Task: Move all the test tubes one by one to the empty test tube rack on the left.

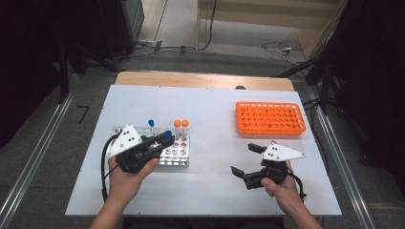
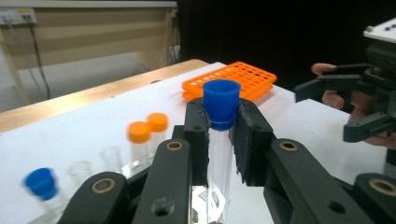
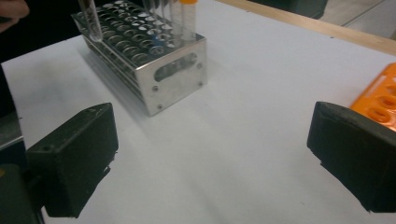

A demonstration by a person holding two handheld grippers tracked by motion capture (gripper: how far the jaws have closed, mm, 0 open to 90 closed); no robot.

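Over the white table, left claw grips a blue-capped tube upright; right claw gapes wide, empty.

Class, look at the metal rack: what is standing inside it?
The metal rack holds two orange-capped tubes and a blue-capped tube. The left gripper covers part of it.

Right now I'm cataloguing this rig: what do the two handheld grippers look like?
Both the left gripper and the right gripper are black two-jaw linkages with blocky pads and brass-coloured pivot pins. Each carries a pale three-cornered plate with dark dots and trails a black cable. No sleeves show.
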